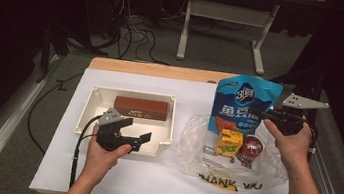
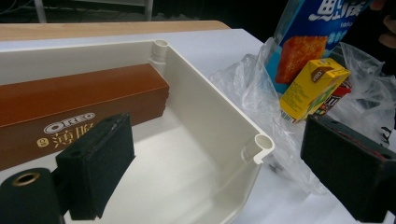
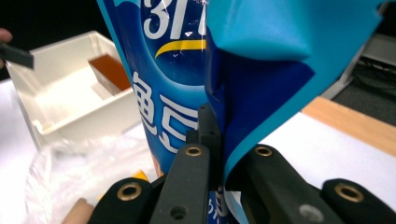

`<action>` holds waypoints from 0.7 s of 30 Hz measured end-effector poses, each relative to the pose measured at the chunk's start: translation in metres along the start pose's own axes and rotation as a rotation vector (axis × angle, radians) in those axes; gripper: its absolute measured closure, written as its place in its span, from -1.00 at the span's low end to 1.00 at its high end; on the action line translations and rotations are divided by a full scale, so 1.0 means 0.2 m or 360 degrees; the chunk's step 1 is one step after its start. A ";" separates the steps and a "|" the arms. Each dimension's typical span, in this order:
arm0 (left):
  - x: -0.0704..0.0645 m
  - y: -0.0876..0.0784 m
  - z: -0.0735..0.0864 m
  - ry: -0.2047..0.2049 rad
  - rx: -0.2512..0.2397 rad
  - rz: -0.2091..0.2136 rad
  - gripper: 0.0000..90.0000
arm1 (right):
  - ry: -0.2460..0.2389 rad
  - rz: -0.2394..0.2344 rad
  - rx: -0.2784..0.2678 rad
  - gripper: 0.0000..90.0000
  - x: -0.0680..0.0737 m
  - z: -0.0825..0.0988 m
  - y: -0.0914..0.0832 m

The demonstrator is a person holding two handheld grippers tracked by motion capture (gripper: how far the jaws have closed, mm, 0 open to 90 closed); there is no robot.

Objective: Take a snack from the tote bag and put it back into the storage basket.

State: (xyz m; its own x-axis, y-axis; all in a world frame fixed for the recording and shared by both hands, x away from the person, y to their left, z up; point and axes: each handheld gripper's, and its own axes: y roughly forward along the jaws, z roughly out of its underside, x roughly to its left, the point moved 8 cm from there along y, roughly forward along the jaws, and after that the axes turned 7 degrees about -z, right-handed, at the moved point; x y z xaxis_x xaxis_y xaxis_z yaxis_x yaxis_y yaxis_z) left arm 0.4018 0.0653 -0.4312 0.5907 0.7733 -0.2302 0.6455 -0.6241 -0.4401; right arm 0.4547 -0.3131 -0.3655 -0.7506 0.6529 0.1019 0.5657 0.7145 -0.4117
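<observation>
White counter (image 1: 149,175) carries all items; right tool (image 1: 259,112) clenched on blue pouch (image 1: 239,103), yellow carton (image 1: 229,142) and tin (image 1: 250,148) below it; left tool (image 1: 144,139) released over tray (image 1: 88,109), Oreo box (image 1: 140,107) beyond.

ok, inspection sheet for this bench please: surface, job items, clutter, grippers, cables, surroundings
Surface: white sheet on a wooden table.
Job's things: blue snack pouch upright in the clear plastic bag; yellow carton and red tin beside it; white bin holding a brown Oreo box.
Clutter: nothing seen.
Grippers: right gripper shut on the pouch's edge; left gripper open at the bin's near wall.
Cables: black cable from the left gripper; loose wires on the floor.
Surroundings: grey floor, table frame behind.
</observation>
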 end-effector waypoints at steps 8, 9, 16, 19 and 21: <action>0.00 0.00 0.00 0.0000 -0.0003 0.0002 -0.76 | -0.0012 0.0043 -0.0038 1.00 0.04 -0.10 -0.03; 0.00 0.00 0.00 0.0001 -0.0003 0.0003 -0.76 | -0.0014 0.0047 -0.0037 1.00 0.05 -0.11 -0.03; 0.00 0.00 0.00 0.0004 -0.0001 0.0001 -0.76 | -0.0014 0.0028 -0.0067 1.00 0.09 -0.19 -0.03; 0.00 0.00 -0.01 0.0005 -0.0003 0.0000 -0.75 | -0.0017 0.0019 -0.0072 1.00 0.11 -0.22 -0.03; 0.00 0.00 -0.01 0.0003 -0.0009 0.0000 -0.75 | -0.0016 0.0011 -0.0078 1.00 0.13 -0.23 -0.04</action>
State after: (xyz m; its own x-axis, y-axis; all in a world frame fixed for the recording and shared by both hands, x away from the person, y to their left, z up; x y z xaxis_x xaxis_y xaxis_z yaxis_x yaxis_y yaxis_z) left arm 0.4017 0.0649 -0.4293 0.5917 0.7730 -0.2289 0.6481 -0.6249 -0.4353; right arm 0.4478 -0.2902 -0.3176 -0.7498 0.6556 0.0901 0.5868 0.7216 -0.3673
